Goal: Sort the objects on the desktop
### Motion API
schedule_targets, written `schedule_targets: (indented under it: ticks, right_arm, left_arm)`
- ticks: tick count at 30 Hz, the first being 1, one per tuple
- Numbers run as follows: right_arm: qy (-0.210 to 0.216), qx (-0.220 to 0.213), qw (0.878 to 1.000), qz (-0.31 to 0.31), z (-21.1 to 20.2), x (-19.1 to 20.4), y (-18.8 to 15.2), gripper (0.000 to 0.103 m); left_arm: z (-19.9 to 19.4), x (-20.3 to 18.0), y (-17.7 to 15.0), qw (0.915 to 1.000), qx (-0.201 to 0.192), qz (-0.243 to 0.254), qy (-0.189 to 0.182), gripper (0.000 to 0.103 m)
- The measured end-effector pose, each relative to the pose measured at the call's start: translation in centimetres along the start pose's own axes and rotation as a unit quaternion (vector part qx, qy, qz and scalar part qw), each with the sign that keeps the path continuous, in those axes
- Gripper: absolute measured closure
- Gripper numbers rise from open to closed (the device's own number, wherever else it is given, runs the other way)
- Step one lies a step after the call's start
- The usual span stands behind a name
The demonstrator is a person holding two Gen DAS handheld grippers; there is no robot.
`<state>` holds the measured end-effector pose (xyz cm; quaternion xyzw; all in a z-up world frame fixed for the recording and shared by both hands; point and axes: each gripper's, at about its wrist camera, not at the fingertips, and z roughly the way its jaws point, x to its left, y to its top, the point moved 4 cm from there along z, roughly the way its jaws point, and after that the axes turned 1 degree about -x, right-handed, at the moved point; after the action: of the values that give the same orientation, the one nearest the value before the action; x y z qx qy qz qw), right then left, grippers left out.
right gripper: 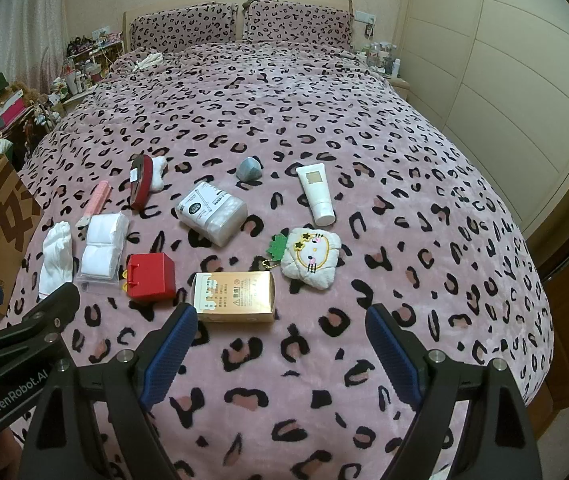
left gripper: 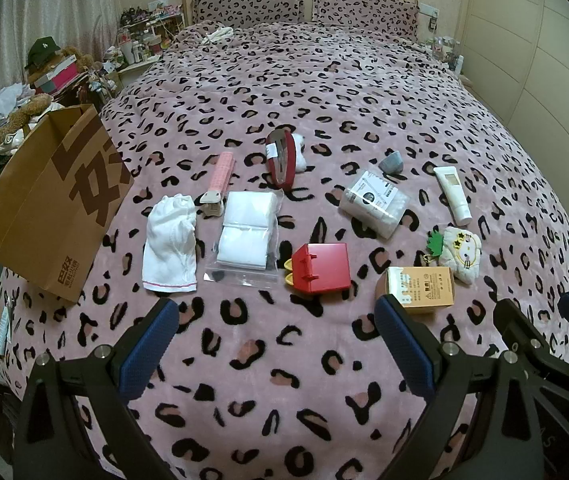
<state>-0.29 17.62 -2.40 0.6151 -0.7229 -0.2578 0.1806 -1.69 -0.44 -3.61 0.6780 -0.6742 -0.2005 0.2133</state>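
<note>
Several small objects lie on a leopard-print bed. Nearest are a red box [left gripper: 322,268] [right gripper: 151,276], a gold carton [left gripper: 420,289] [right gripper: 235,296] and a plush cat pouch [left gripper: 462,254] [right gripper: 312,258]. Further back lie a white cloth [left gripper: 170,242], bagged white pads [left gripper: 248,234], a pink clip [left gripper: 218,178], a red case [left gripper: 280,158], a cotton-swab box [left gripper: 374,202] [right gripper: 212,212], a grey cup [left gripper: 390,163] and a white tube [left gripper: 452,194] [right gripper: 317,194]. My left gripper [left gripper: 276,346] is open and empty in front of the red box. My right gripper [right gripper: 280,354] is open and empty, just before the carton.
A brown paper bag [left gripper: 50,204] stands open at the bed's left edge. Cluttered shelves and soft toys [left gripper: 16,120] fill the left side. Two pillows [left gripper: 304,2] lie at the headboard. A wardrobe wall [right gripper: 524,80] runs along the right.
</note>
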Motion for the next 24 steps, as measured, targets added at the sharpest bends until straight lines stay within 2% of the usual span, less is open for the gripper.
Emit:
schedule_targets:
  ticks: [24]
  right_arm:
    - [0.0, -0.001, 1.0, -0.003, -0.26, -0.06, 0.02, 0.014]
  left_arm:
    - [-0.23, 0.11, 0.13, 1.0, 0.0, 0.0, 0.001, 0.004]
